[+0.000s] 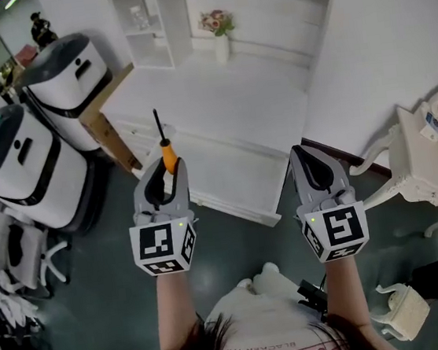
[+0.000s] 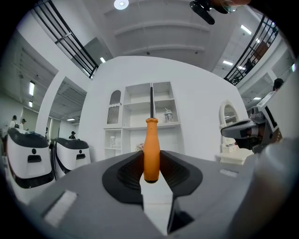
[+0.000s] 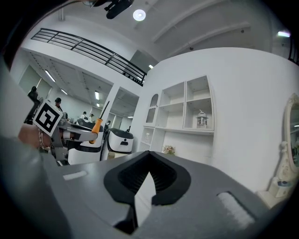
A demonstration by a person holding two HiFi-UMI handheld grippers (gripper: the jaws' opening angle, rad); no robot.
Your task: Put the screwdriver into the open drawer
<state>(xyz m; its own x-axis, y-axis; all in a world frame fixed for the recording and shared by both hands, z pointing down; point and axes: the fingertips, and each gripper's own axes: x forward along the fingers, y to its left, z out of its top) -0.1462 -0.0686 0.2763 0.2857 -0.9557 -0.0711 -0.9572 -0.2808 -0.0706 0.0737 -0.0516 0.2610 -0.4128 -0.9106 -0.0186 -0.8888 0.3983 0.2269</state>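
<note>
Nearest the head camera: two forearms, a gripper carried in each hand.

Left gripper: jaws clamped on the orange handle of the screwdriver. The long axis is held upright, dark shaft up and handle butt down between the pads. In the head view the shaft is seen toward 12 o'clock from the jaws.

Right gripper: jaws closed together, nothing held between them.

Key relation: a white desk is faced by both grippers. A lower white slab is seen jutting from the desk front, at about 1 o'clock from the left gripper and 11 o'clock from the right one. This is judged to be the open drawer, though its inside is not clearly made out. The loaded left gripper is judged slightly nearer. The upright tool would probably need tipping flat before release.

Surroundings, by size: grey floor; two white round-topped machines at 9 to 10 o'clock; an ornate white side table at 3 o'clock; a flower vase at 12 o'clock.
</note>
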